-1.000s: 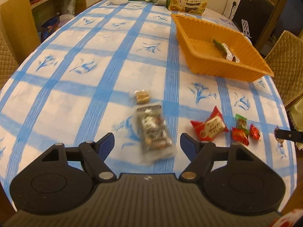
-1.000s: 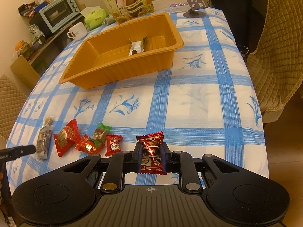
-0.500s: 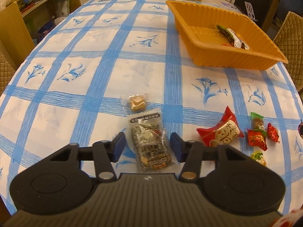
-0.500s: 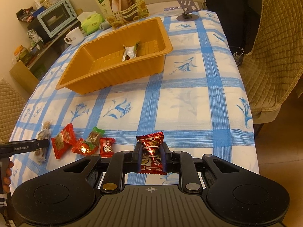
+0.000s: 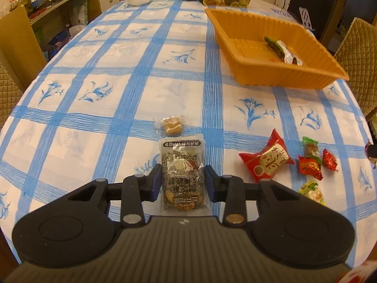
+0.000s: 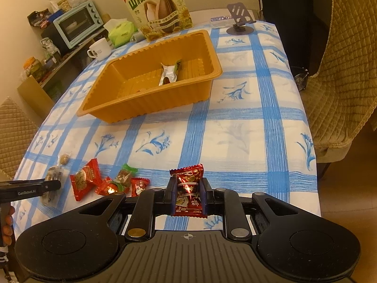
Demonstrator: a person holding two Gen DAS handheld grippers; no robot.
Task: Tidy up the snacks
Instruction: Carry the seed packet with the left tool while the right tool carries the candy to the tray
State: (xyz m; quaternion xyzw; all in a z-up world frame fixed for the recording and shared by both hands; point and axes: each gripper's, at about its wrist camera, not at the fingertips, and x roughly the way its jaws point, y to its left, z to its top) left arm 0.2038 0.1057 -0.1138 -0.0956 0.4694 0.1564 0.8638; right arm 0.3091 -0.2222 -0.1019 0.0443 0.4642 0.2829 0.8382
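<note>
Left tongs (image 5: pixel 183 184) closing round seed-mix packet (image 5: pixel 182 175); yellow sweet (image 5: pixel 313 192) left-view only.

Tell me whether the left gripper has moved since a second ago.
Yes. The left gripper has advanced along the clear nut packet, which lies on the blue-checked tablecloth, and its jaws have just been closing beside the packet.

Light: warm, yellowish indoor glow, fairly dim in both views.
Shadows: soft, short ones under the tray (image 6: pixel 150 108) and the snacks.
Glare: small glints on the foil wrapper (image 5: pixel 286 55) in the tray.
Focus: sharp centre, slightly soft far background.
Distortion: strong fisheye, table (image 5: pixel 99 89) edges bow, corners darken.
</note>
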